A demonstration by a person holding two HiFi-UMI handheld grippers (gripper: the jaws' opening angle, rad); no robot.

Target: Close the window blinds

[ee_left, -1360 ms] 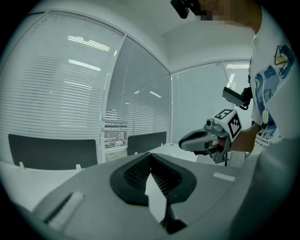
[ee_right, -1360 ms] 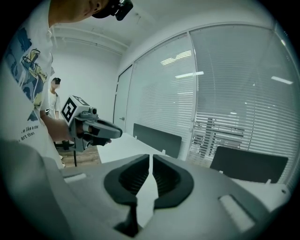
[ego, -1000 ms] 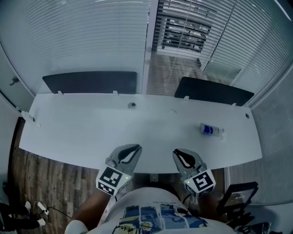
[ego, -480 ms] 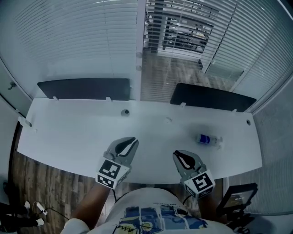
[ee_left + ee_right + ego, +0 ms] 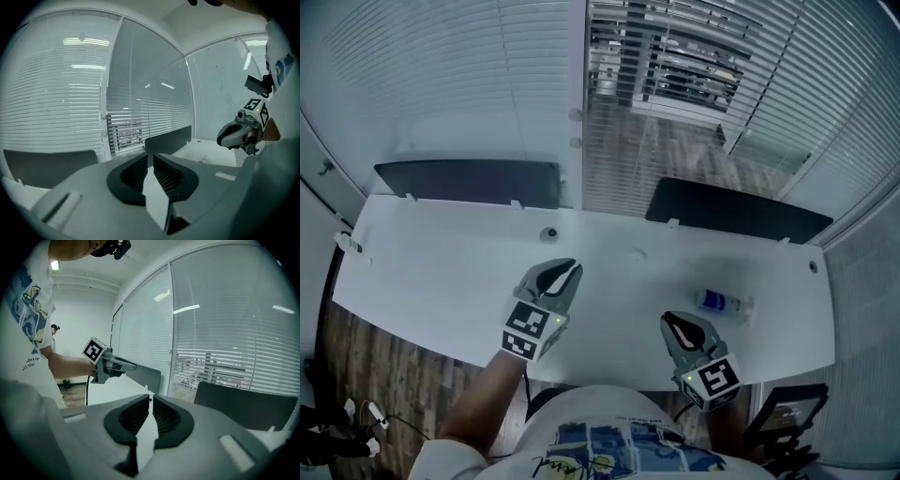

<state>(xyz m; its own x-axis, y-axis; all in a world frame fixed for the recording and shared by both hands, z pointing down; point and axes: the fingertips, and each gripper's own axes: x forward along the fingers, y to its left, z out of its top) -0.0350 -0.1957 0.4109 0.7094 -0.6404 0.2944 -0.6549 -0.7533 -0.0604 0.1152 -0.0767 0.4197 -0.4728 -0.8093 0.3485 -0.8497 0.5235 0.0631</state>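
Blind: the middle blind [image 5: 675,94] is hanging at the far side, beyond the bench and a little right of centre. Its slats are tilted open, so the outside is showing through.
Side blinds: the left blind [image 5: 441,75] and the right blind [image 5: 853,122] are showing as pale sheets, and I judge them closed or nearly so.
Long axis: the open slats are running left to right, while the white post [image 5: 577,56] at their left edge is running straight up and down.
Likely control: two small knobs [image 5: 575,115] are sitting one above the other on that post. I am guessing they tilt the slats, but they are too small to be sure.
Bench: the bench [image 5: 441,253] is lying between the person and the window. Two dark panels [image 5: 469,178] are standing along its far edge, with a gap between them below the post.
Left claw: the left claw [image 5: 570,267] is hovering over the middle of the bench and pointing far. Its jaws have just been opening and are standing a narrow slit apart, with nothing between them.
Right claw: the right claw [image 5: 670,321] is hovering nearer the person and further right. Its jaws are sitting all but together and empty. A small bottle [image 5: 722,303] is lying just beyond it.
Nearer hand: the left claw is lying almost in line with the post, with the knobs far and up from it. It looks the nearer one, since the right claw would be reaching across to the left.
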